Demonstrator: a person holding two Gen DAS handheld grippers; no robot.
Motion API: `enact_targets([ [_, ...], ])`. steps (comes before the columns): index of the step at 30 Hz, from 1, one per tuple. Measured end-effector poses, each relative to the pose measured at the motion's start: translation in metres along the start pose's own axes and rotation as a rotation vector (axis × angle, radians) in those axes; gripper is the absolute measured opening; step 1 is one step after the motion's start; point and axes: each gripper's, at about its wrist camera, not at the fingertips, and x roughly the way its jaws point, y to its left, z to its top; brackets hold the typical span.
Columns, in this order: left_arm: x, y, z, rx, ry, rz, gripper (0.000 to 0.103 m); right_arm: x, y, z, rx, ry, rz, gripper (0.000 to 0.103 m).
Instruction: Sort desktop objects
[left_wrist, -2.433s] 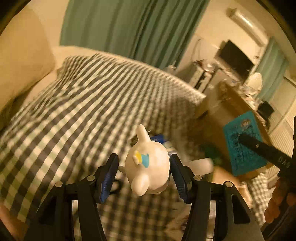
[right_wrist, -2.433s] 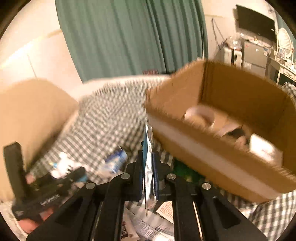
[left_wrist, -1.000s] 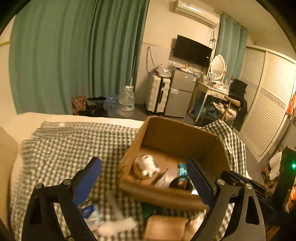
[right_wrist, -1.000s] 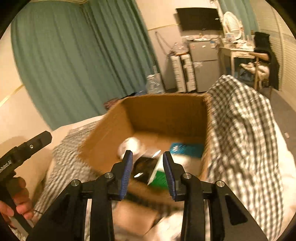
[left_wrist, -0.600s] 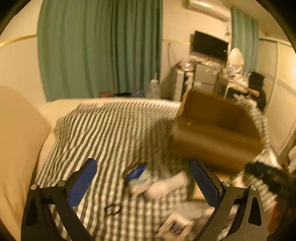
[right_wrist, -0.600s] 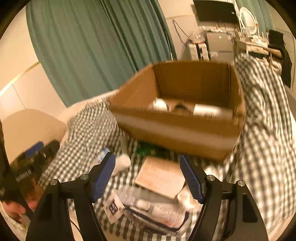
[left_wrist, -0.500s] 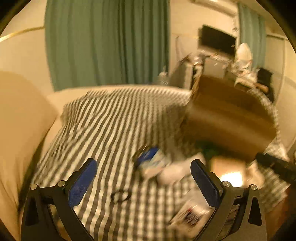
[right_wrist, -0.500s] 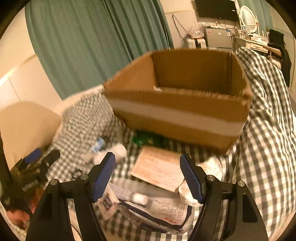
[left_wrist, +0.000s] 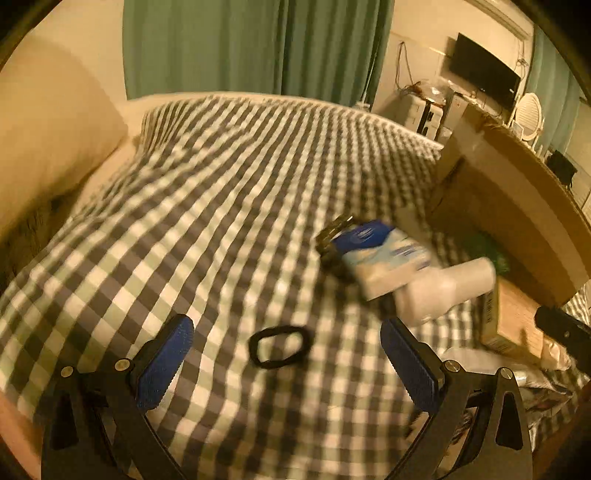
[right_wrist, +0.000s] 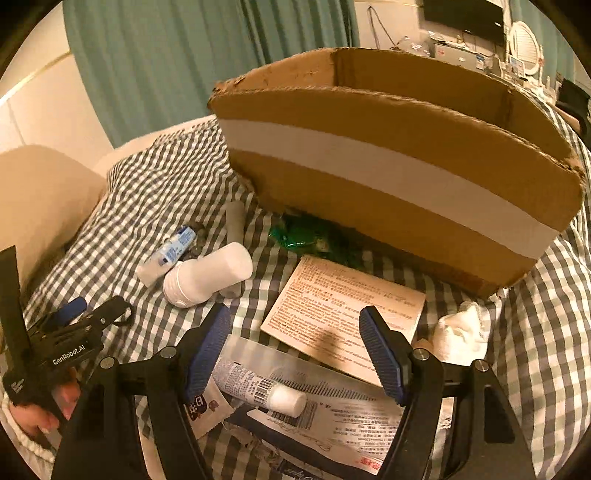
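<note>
Black ring (left_wrist: 279, 346): flat on the checked cover, between the wide-open, empty left gripper (left_wrist: 288, 363); judged next pick, so lower straight and close across its narrow side. Box (right_wrist: 388, 162) at the cover's far right. Right gripper (right_wrist: 295, 354) open, empty, over the leaflet (right_wrist: 343, 306). Earlier, both held items; since dropped in the box.

Warm, dim light filled the room. Green curtains (left_wrist: 255, 44) hung behind a bed under a checked blanket (left_wrist: 207, 192), a beige cushion (left_wrist: 48, 125) lay at its left, and a television (left_wrist: 484, 75) hung on the pale wall.
</note>
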Motion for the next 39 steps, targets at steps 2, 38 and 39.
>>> enact_targets([
  [2, 0.003, -0.008, -0.004, 0.065, -0.005, 0.027, 0.103, 0.001, 0.002, -0.001, -0.008, 0.004, -0.005, 0.072],
  [38, 0.002, 0.000, -0.002, -0.004, 0.059, -0.092, 0.007, 0.032, 0.086, -0.049, -0.329, 0.183, 0.170, 0.079],
  [39, 0.002, 0.000, -0.002, -0.006, 0.060, -0.090, 0.007, 0.033, 0.090, -0.051, -0.347, 0.184, 0.167, 0.081],
])
